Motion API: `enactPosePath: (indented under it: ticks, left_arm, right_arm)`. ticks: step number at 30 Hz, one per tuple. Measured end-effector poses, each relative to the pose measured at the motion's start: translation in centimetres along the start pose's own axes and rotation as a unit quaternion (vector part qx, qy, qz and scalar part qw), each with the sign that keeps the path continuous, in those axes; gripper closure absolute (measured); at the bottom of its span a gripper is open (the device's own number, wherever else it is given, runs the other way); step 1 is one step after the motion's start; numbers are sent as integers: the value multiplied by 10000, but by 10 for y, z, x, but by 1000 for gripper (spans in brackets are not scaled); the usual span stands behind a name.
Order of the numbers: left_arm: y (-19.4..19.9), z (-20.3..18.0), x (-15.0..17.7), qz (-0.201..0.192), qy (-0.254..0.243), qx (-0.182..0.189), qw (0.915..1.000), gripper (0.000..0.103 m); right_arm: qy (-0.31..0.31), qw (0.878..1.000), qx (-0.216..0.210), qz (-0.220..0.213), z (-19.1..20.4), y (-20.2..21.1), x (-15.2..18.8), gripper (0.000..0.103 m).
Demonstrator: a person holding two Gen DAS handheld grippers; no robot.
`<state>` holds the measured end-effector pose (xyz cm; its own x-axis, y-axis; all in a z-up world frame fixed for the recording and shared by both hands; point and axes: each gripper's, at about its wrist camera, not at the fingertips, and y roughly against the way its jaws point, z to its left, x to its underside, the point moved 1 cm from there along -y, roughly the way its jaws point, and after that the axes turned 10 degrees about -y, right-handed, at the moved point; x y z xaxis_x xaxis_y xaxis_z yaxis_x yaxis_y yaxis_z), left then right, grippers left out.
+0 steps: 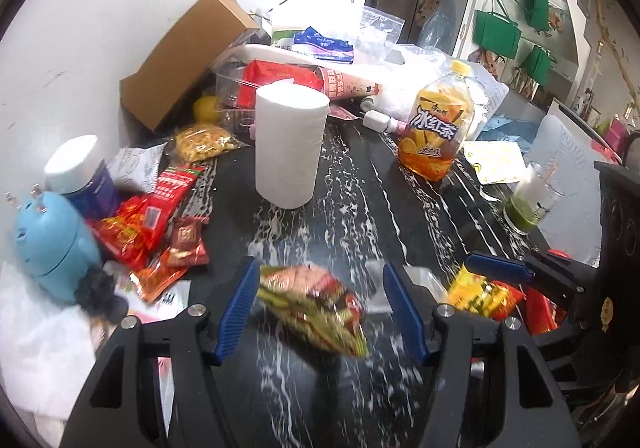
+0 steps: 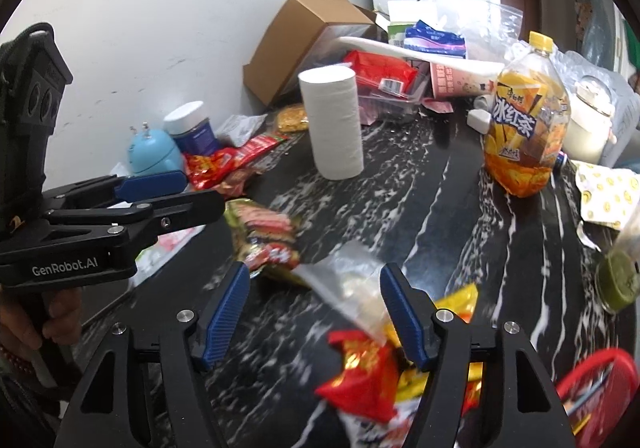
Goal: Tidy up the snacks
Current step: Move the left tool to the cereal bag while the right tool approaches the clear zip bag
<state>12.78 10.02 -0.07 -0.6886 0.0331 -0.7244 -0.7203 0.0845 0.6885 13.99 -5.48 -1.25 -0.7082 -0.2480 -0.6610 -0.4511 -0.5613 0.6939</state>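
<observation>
Now the left gripper (image 1: 320, 312) hangs over the dark worktop (image 1: 360, 207) with its jaws wide open and nothing in them, right above a green and red snack bag (image 1: 316, 308), likely so it can close on it. The right gripper (image 2: 312, 316) is wide open and empty too, above a pile of red and yellow snack bags (image 2: 368, 368), near a red basket (image 2: 600, 380)

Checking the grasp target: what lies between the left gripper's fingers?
A green-and-red snack packet, blurred, sits between the open left gripper fingers, seen in the left wrist view.
</observation>
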Motion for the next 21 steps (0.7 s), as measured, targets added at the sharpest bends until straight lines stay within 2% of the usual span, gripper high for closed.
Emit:
enactPosePath:
  ticks: [2,9,15,19,21]
  left_arm:
    - [-12,2,-3,65,23,29,10000,40]
    - [-45,14,8,435,196,28,9989,40]
    - [-46,27,23,541,286,-6,9981,40]
    - [-43,32,34,597,364,118,9975,40]
    - [-41,32,37,614,342,178,9974,40]
  right_arm:
    - [-29,10000,-2,95,-5,-10,-6,29]
    - [-164,9992,119,351,-18,-38,-14,29]
    - [-248,9963,186,807,-23,-61,-6,29]
    - [-174,9944,349,982,-20,-71,1,20]
    - [-142,9940,408,1008,-19,-73,2,19]
